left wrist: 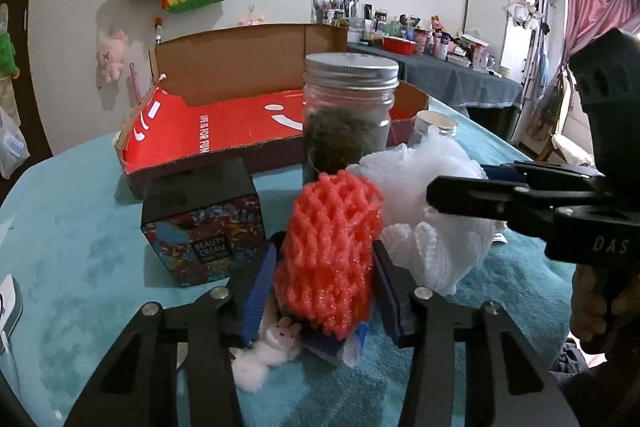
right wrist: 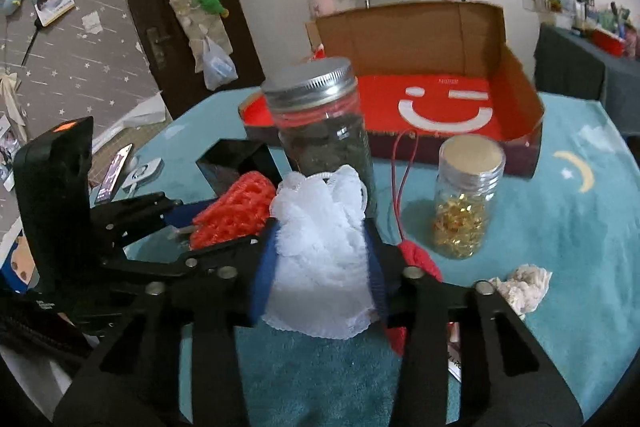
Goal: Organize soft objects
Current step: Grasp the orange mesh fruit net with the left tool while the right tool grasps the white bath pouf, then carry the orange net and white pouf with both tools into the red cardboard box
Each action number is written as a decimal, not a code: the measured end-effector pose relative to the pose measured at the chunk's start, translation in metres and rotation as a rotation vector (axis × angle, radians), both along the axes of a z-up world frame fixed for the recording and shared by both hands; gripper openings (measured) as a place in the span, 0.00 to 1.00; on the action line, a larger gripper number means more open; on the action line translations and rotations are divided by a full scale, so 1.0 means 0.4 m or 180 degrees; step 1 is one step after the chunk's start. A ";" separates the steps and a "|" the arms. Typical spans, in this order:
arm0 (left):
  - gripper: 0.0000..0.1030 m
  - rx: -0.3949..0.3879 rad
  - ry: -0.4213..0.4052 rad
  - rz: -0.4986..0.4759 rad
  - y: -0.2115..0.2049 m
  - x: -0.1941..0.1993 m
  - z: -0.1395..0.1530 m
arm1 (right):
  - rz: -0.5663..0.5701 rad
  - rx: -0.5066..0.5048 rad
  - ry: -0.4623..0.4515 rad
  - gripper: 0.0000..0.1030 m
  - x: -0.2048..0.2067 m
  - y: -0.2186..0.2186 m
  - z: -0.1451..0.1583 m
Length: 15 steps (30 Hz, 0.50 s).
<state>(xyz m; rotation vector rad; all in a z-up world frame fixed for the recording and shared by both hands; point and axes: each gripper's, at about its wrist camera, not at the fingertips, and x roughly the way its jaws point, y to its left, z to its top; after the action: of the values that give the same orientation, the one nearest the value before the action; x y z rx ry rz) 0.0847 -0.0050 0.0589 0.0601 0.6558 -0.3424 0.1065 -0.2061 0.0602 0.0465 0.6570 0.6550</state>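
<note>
My left gripper (left wrist: pixel 326 267) is shut on an orange-red foam net (left wrist: pixel 330 251), held upright between its blue pads; the net also shows in the right wrist view (right wrist: pixel 230 213). My right gripper (right wrist: pixel 322 255) is shut on a white mesh bath puff (right wrist: pixel 320 251), which shows in the left wrist view (left wrist: pixel 424 195) just right of the net. The right gripper's body (left wrist: pixel 532 203) reaches in from the right. An open cardboard box with a red floor (left wrist: pixel 240 131), (right wrist: pixel 440 107) stands behind. A small pink plush bunny (left wrist: pixel 276 343) lies under the left gripper.
A tall glass jar with a metal lid (left wrist: pixel 348 115), (right wrist: pixel 324 131) stands just behind both soft objects. A small jar of gold bits (right wrist: pixel 466 203), a black beauty cream box (left wrist: pixel 204 223), a red knitted item (right wrist: pixel 420 263) and a cream fluffy lump (right wrist: pixel 524 287) lie on the teal cloth.
</note>
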 end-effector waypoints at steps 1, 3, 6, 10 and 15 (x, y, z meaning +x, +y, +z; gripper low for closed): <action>0.47 -0.0004 -0.0002 0.0007 0.002 -0.001 0.001 | -0.0012 0.0034 -0.0014 0.31 -0.007 -0.003 0.003; 0.46 -0.0020 0.0006 0.0012 0.006 -0.007 0.006 | -0.0063 0.0043 -0.0067 0.28 -0.019 -0.008 0.010; 0.46 -0.0010 -0.0029 0.0027 0.005 -0.011 0.017 | -0.0129 0.0086 -0.0120 0.24 -0.034 -0.016 0.020; 0.46 -0.0018 -0.0075 0.0034 0.013 -0.023 0.037 | -0.0203 0.0166 -0.0201 0.23 -0.052 -0.029 0.041; 0.46 -0.0009 -0.0133 0.0070 0.022 -0.036 0.053 | -0.0292 0.0183 -0.0308 0.23 -0.076 -0.042 0.061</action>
<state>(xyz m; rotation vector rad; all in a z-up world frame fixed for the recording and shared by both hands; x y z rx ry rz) 0.0704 0.0038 0.0799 0.0573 0.6143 -0.3201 0.0760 -0.2230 0.0847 0.0970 0.5396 0.5839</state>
